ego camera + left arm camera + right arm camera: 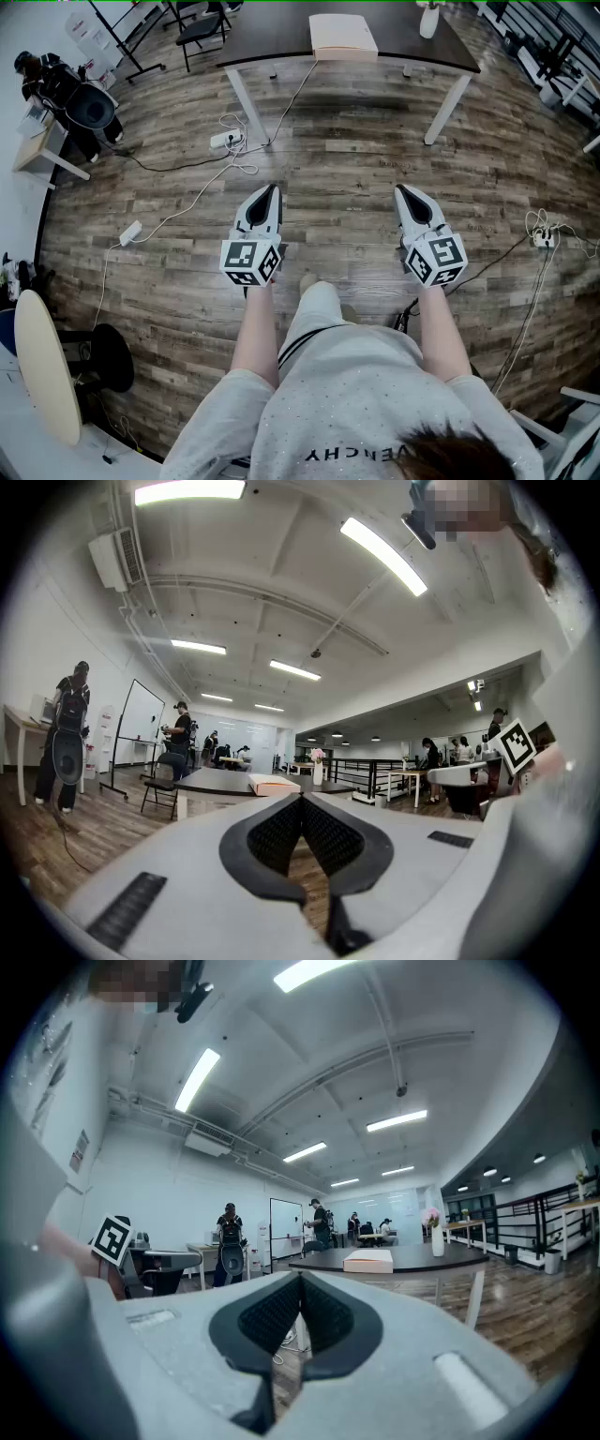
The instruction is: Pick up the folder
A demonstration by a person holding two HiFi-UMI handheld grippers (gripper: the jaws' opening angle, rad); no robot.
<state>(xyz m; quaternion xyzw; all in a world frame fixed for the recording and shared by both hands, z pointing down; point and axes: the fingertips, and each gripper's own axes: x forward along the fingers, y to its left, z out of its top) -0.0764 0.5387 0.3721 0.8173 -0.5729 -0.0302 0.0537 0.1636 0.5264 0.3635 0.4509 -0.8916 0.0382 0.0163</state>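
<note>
A pale beige folder (342,37) lies flat on the dark table (394,49) at the far end of the room, near the table's front edge. It also shows in the left gripper view as the folder (273,785) and in the right gripper view as the folder (368,1260). My left gripper (272,190) and right gripper (401,190) are held level side by side above the wooden floor, well short of the table. Both have their jaws closed tip to tip with nothing between them.
A white vase (428,19) with flowers stands on the table right of the folder. Cables and a power strip (222,141) lie on the floor ahead at left. A black chair (202,28) stands beyond the table's left end. People stand at the far left (66,738).
</note>
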